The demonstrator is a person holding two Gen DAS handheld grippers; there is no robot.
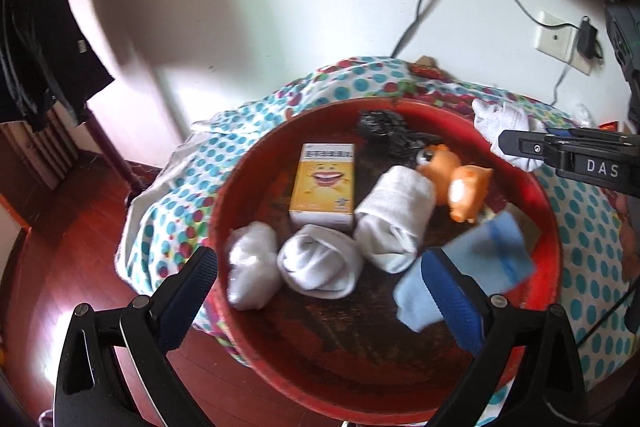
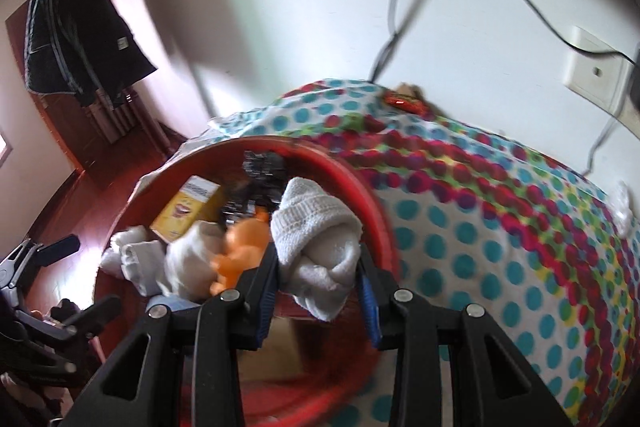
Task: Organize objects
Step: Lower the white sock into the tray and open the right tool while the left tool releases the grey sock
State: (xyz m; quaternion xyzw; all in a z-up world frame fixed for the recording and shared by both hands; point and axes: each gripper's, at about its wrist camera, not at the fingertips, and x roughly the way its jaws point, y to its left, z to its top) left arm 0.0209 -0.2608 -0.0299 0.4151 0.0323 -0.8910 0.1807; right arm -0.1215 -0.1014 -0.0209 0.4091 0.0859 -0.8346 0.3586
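The left tongs stand wide apart low over a round red tray, their blue ribbed pads gripping nothing; a light blue sock lies just behind the right-hand pad. On the tray's dark worn floor lie three rolled white socks of soft ribbed knit, side by side. Behind them stands a yellow box printed with a grinning mouth; its lettering is too blurred to read. Beside it sit an orange plastic toy and some black crumpled thing. The right tongs are closed narrow on another rolled white sock, held above the tray's rim; the letters "DAS" show on their side. The tray rests on a polka-dot cloth in teal and pink, near a white wall with a socket
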